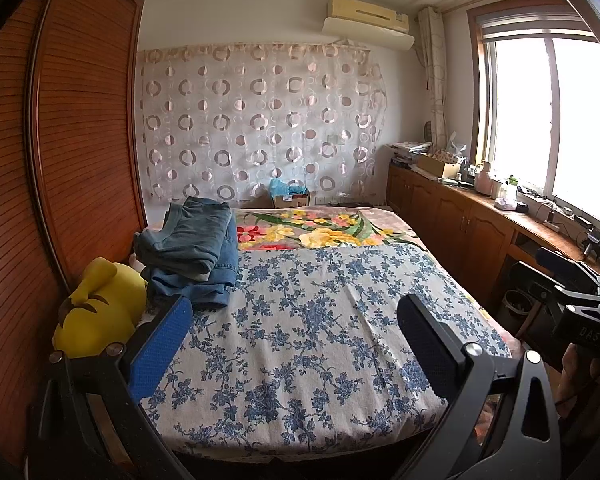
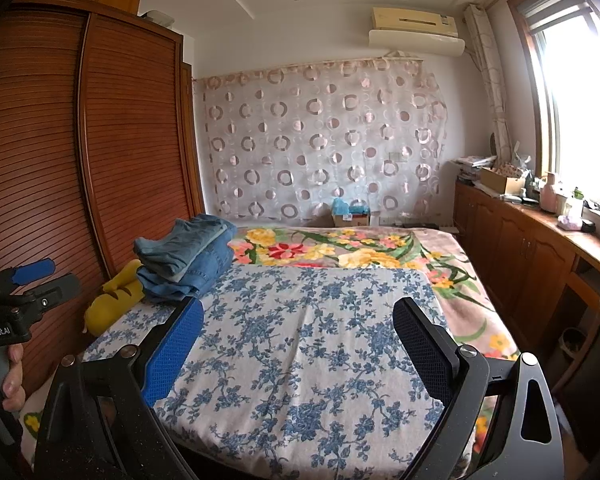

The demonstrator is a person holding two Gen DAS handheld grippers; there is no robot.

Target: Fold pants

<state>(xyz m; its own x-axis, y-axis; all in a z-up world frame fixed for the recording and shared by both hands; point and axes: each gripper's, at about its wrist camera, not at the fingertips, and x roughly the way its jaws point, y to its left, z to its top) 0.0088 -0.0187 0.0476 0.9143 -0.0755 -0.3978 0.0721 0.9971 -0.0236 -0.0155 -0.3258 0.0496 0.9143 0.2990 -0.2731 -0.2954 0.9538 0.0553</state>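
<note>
Pants (image 1: pixel 192 256) lie folded in a stack of denim at the far left of the bed (image 1: pixel 312 320), near the wardrobe (image 1: pixel 88 128); the stack looks like two or more pairs, though the fisheye makes the count hard to tell. In the right wrist view the same stack (image 2: pixel 188 260) sits where the blue-flowered sheet (image 2: pixel 300 340) meets the bright floral blanket (image 2: pixel 340 252). A yellow plush toy (image 1: pixel 100 312) lies just beside the stack, on its near side, against the wardrobe.

Both grippers hang over the near end of the bed, well apart from the pants. The left gripper (image 1: pixel 296 344) has its fingers (image 1: pixel 160 348) spread wide with nothing between them but the sheet below. The right gripper (image 2: pixel 300 348) is likewise spread wide and holds nothing. Each shows at the edge of the other's view, with a hand (image 2: pixel 8 380) wrapped around the left one's handle.

Beyond the bed hangs a circle-patterned curtain (image 1: pixel 260 120), with an air conditioner (image 1: pixel 368 20) above it. A cluttered worktop (image 1: pixel 480 200) runs under the window (image 1: pixel 548 120) on the right.
</note>
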